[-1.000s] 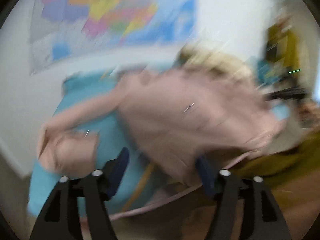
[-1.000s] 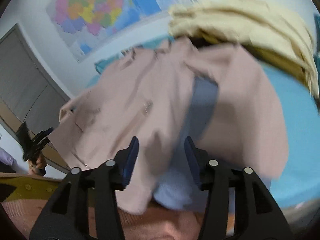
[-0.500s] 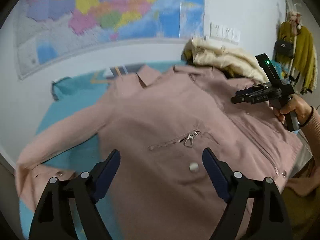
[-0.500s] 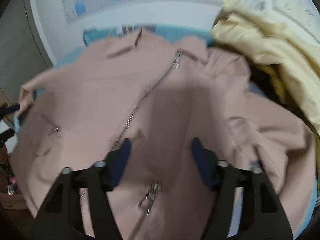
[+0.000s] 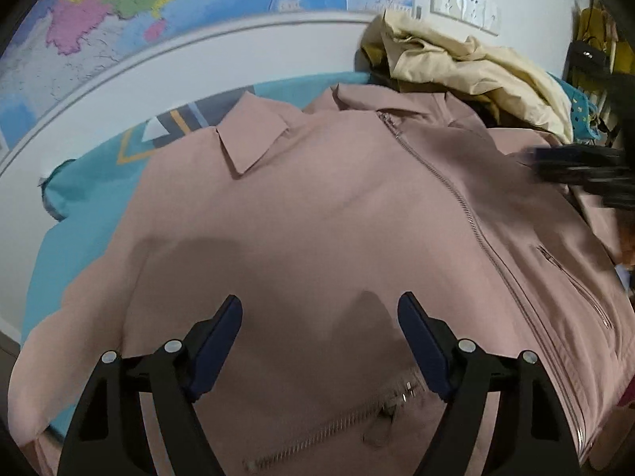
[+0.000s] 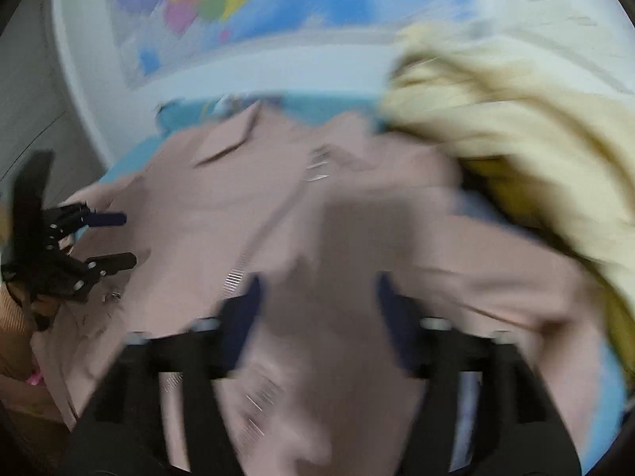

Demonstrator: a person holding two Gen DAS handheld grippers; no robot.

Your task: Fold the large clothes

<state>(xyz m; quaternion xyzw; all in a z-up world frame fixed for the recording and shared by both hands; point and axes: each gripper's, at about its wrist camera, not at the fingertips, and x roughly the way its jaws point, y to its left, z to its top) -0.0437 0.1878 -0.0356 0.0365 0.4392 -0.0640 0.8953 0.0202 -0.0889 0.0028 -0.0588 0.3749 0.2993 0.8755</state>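
Observation:
A large pink zip jacket (image 5: 337, 206) lies front up, spread over a teal cover (image 5: 79, 206), with its collar toward the wall. My left gripper (image 5: 319, 309) hovers open over the jacket's chest, beside a slanted pocket zip (image 5: 337, 428), with nothing between its blue pads. In the blurred right wrist view the jaws of my right gripper (image 6: 319, 289) are opening above the jacket (image 6: 246, 206) near its right sleeve, and no cloth is pinched. Each gripper shows in the other view: the left gripper (image 6: 119, 240) open at the left edge, the right gripper (image 5: 543, 166) as a dark blur.
A crumpled cream coat (image 5: 468, 59) is heaped at the back right, partly over the jacket's shoulder (image 6: 516, 139). A world map (image 5: 158, 8) and wall switches (image 5: 464, 0) are on the wall behind. Yellow garments (image 5: 599, 39) hang at far right. A sleeved arm (image 6: 16, 317) holds the left gripper.
The jacket went from bunched and moving to lying flat. My left gripper swept in low over its chest. My right gripper let the cloth go, widened its jaws and shifted toward the right sleeve.

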